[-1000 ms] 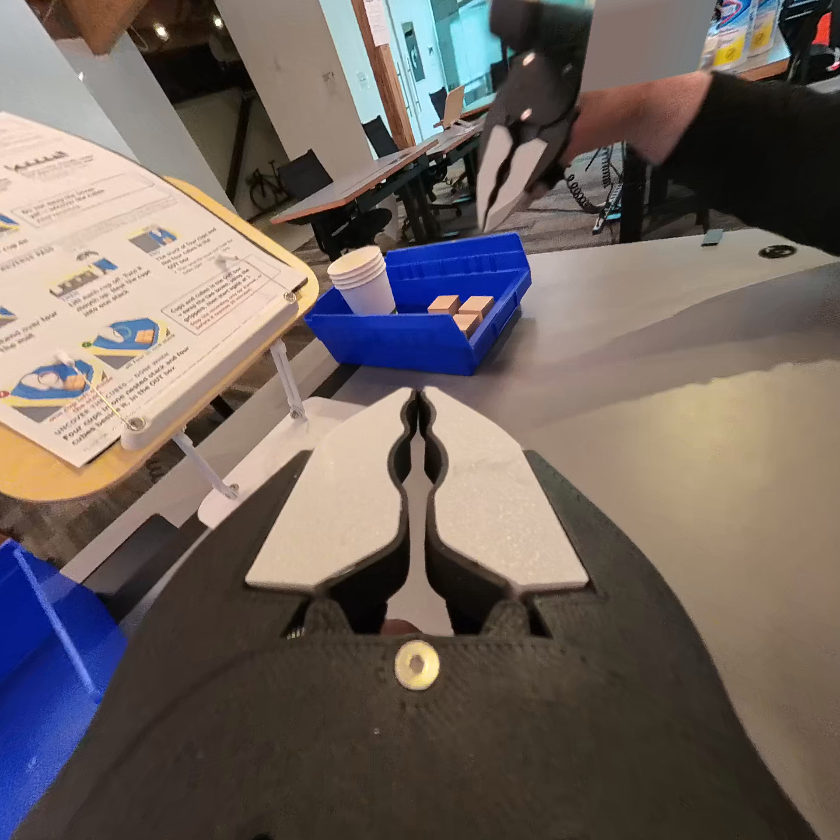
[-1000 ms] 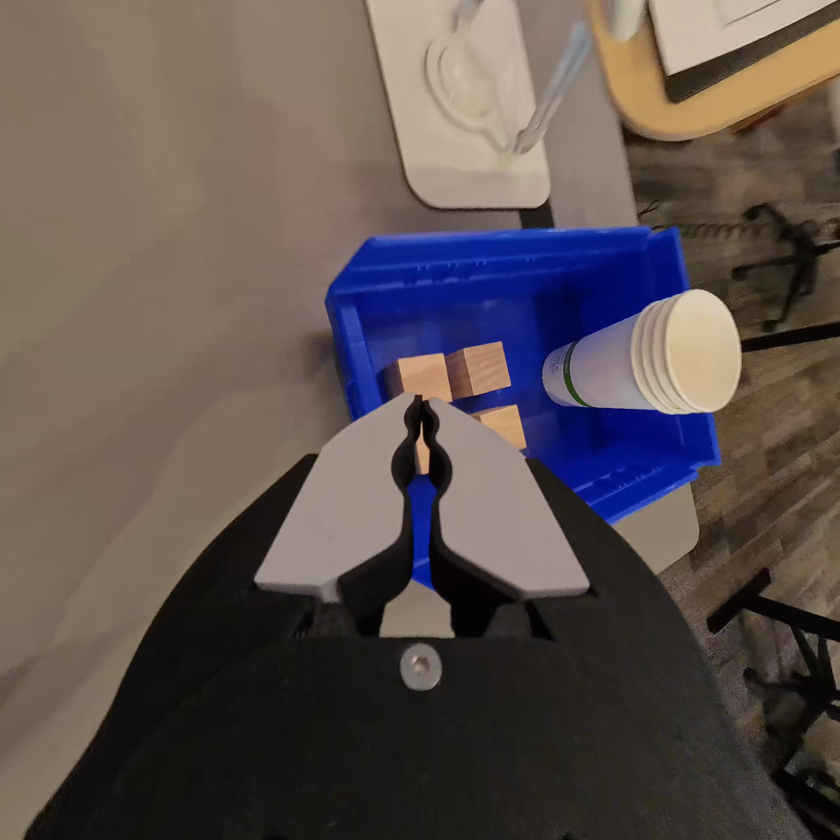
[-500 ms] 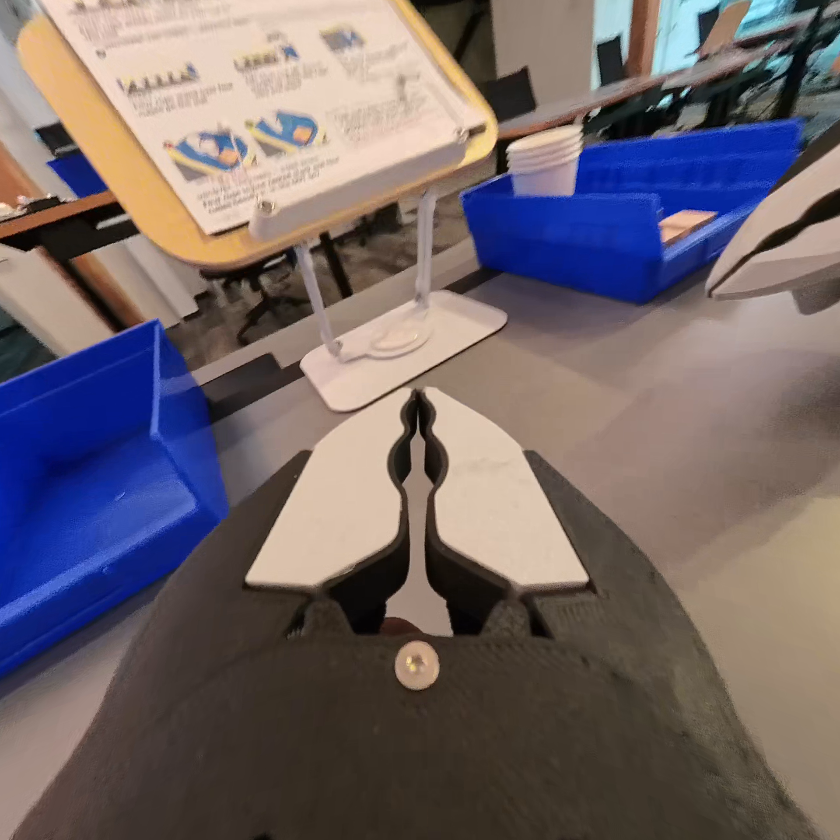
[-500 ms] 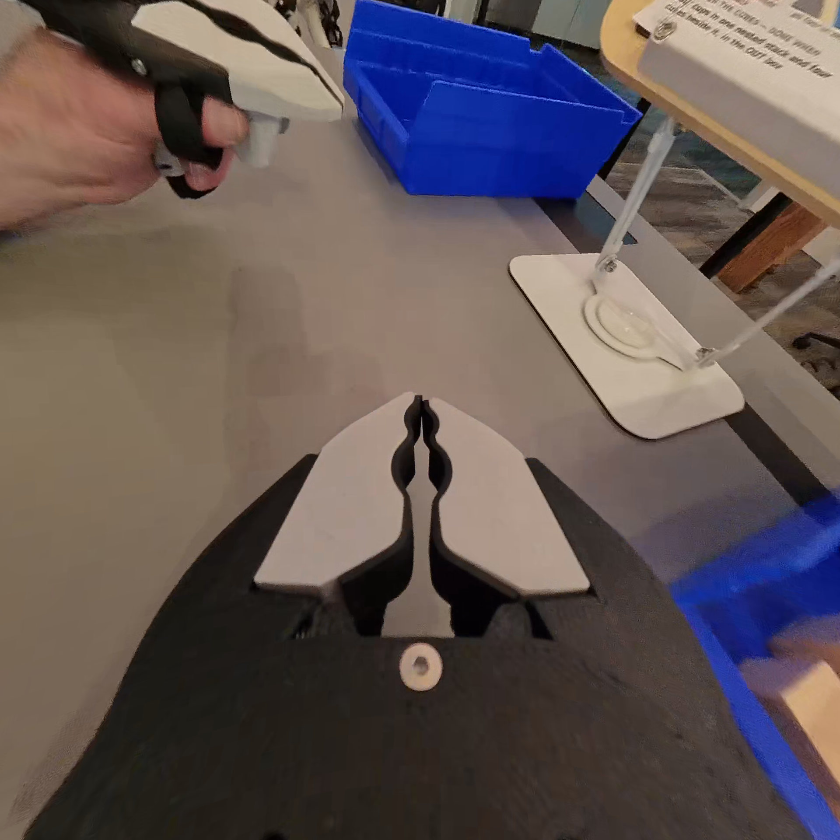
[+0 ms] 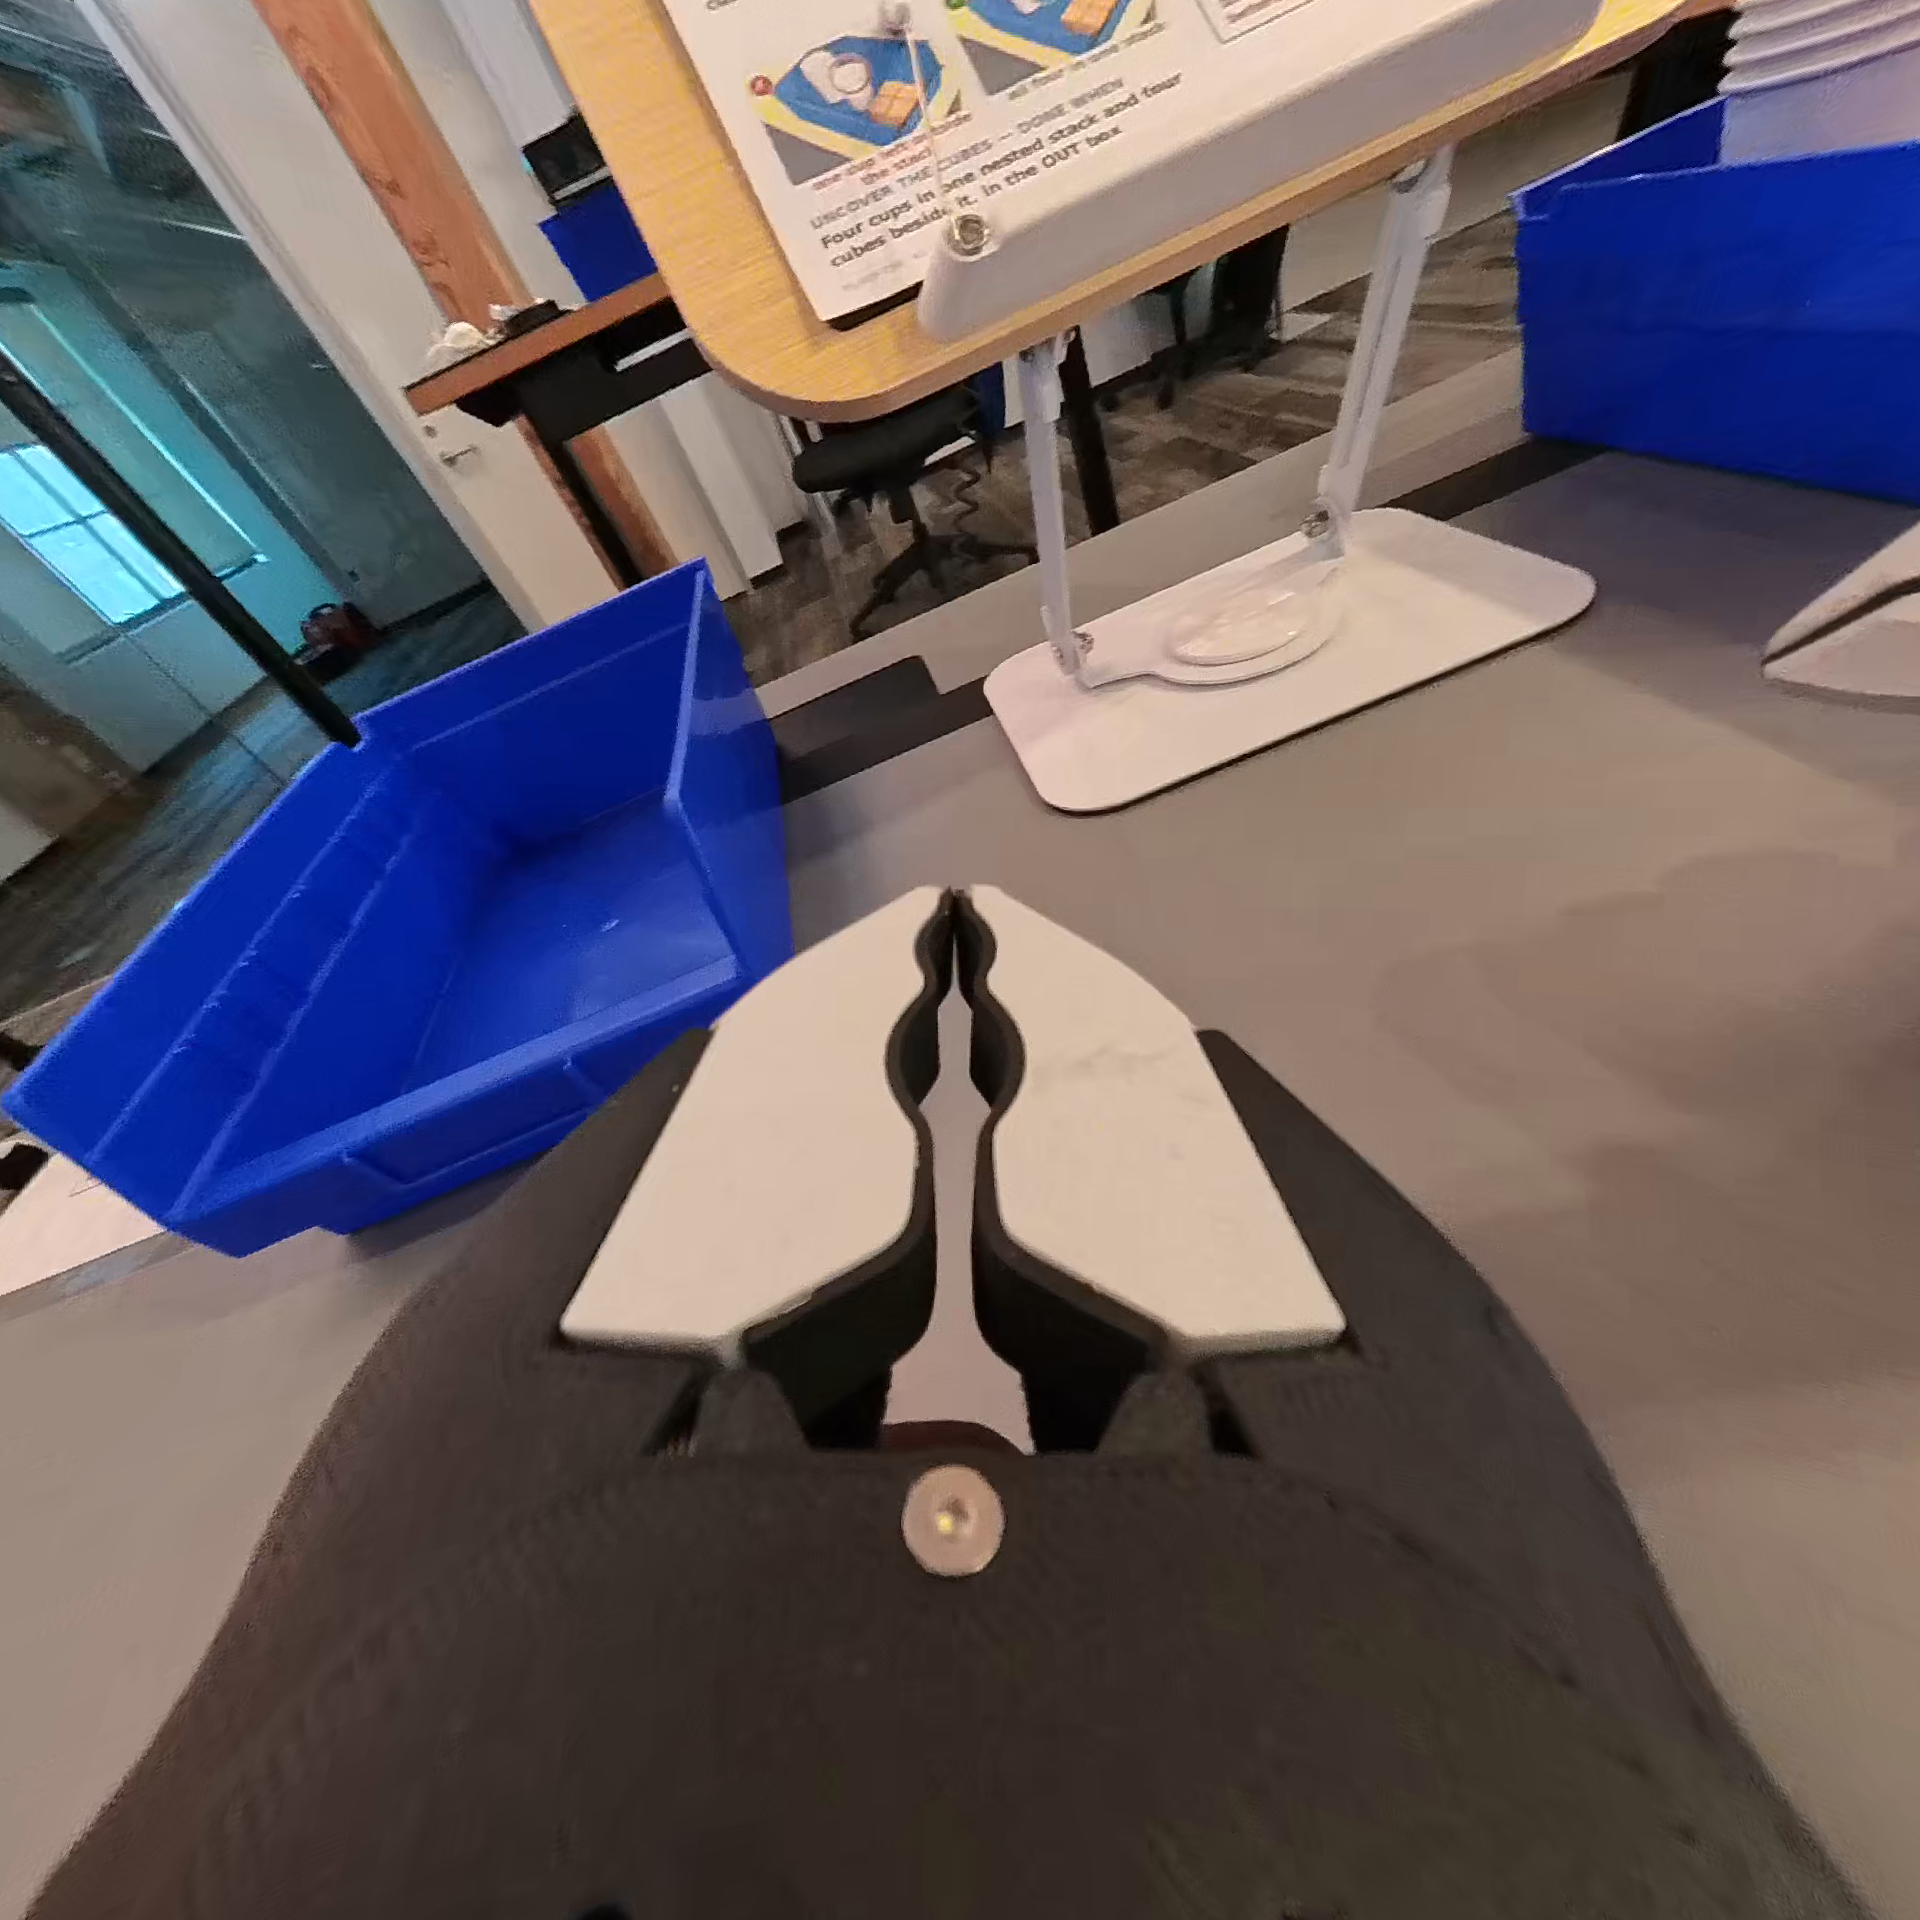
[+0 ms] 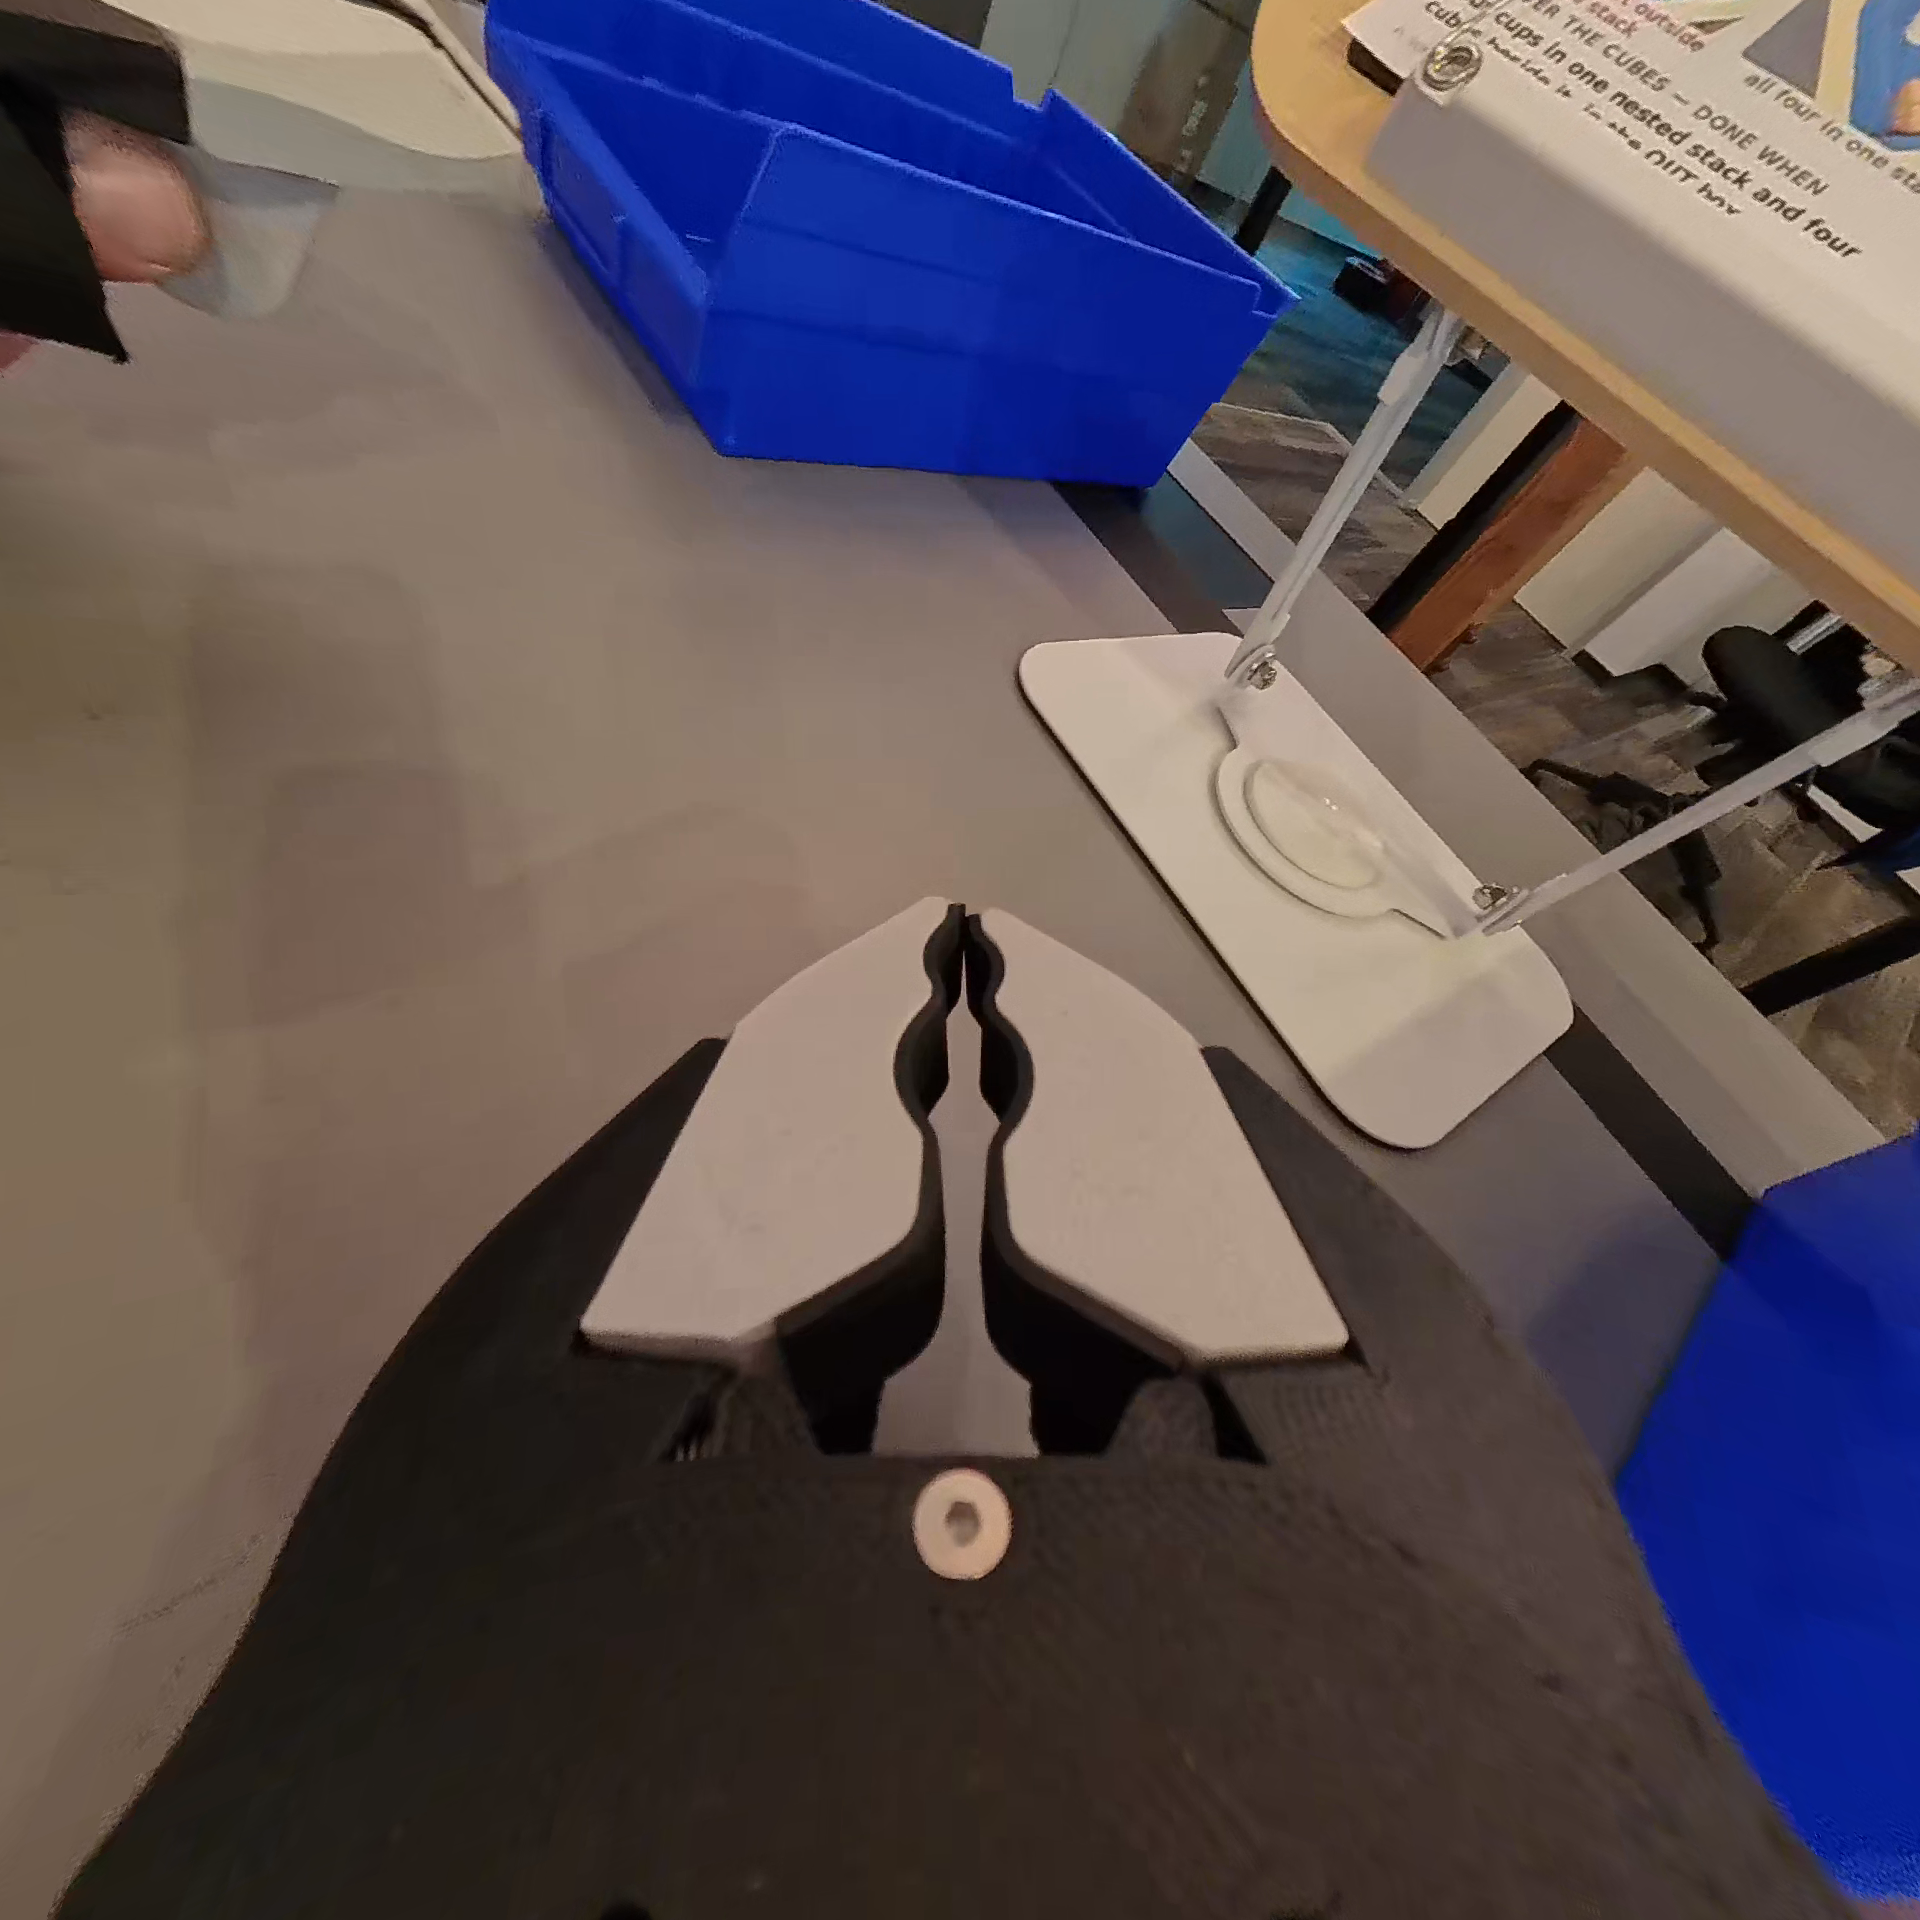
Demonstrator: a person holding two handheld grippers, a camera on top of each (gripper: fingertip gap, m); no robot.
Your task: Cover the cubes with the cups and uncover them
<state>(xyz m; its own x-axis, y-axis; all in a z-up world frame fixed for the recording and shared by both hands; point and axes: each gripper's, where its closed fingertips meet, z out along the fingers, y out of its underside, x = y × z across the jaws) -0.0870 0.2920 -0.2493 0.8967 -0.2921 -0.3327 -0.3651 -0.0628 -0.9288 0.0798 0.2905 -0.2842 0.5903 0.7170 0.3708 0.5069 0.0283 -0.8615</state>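
My left gripper is shut and empty, low over the grey table. My right gripper is also shut and empty over the table; one of its fingertips shows at the right edge of the left wrist view. A stack of white paper cups stands in a blue bin at the far right. The corner of that bin is just right of my right gripper. The cubes are hidden in both views.
An empty blue bin sits left of my left gripper; it also shows far off in the right wrist view. An instruction board on a white stand base stands at the table's far edge. A hand holding the left gripper is upper left.
Both grippers swung away from the bin with cups and cubes. The right gripper dropped from above that bin to low over the table. The left view turned toward the empty bin.
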